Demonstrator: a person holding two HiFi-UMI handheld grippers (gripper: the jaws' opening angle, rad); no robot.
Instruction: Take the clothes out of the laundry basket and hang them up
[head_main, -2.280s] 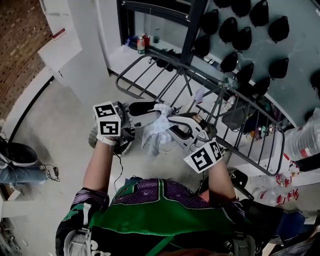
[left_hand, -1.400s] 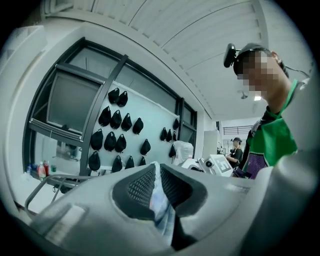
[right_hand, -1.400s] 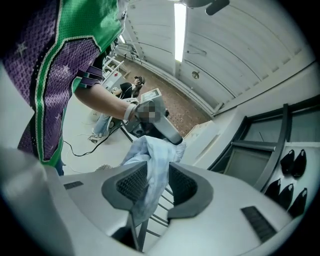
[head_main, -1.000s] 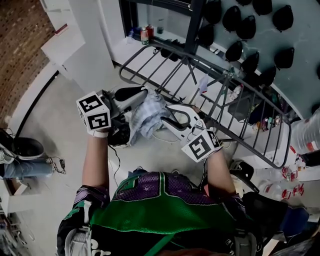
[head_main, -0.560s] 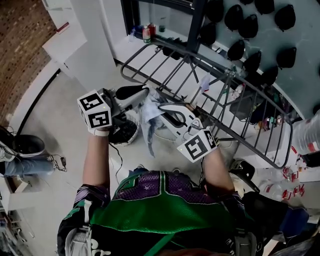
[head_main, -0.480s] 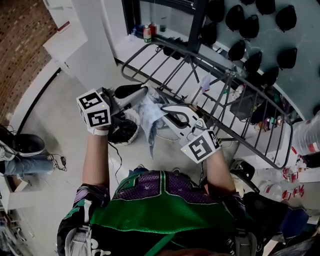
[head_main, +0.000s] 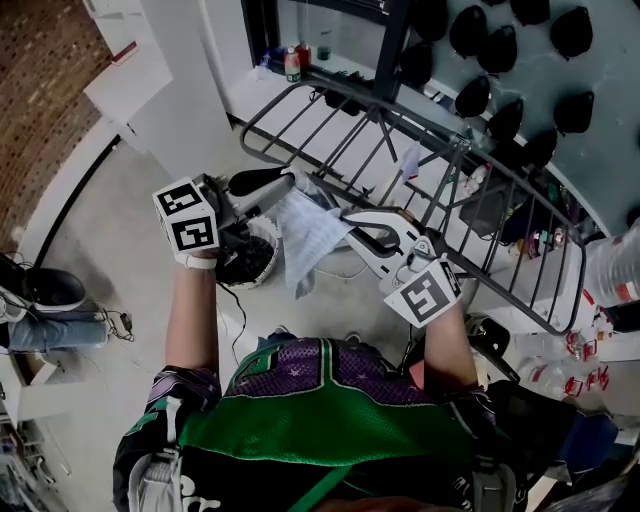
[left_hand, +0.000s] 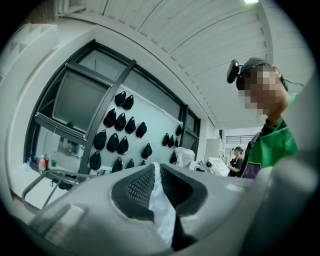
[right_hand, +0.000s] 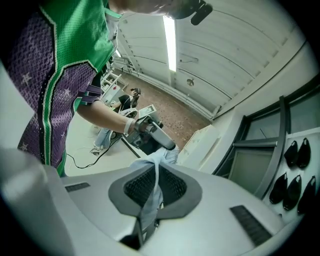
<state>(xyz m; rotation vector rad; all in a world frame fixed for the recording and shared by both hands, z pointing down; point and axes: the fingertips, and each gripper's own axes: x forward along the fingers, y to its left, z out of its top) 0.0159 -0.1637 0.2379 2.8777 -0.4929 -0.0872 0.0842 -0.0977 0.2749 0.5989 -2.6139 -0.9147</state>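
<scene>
The right gripper (head_main: 349, 217), jaws just closing, is pinching the pale blue-grey cloth (head_main: 312, 232) opposite the left gripper (head_main: 290, 181) (also clamping it), spreading the formerly bunched fabric just nearer than the dark metal drying rack (head_main: 380, 108), ready for draping.

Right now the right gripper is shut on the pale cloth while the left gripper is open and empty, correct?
No. The left gripper is not open and empty: the left gripper view shows it shut on the pale cloth as well. The right gripper, whose jaws have just been closing, is shut on that cloth too.
</scene>
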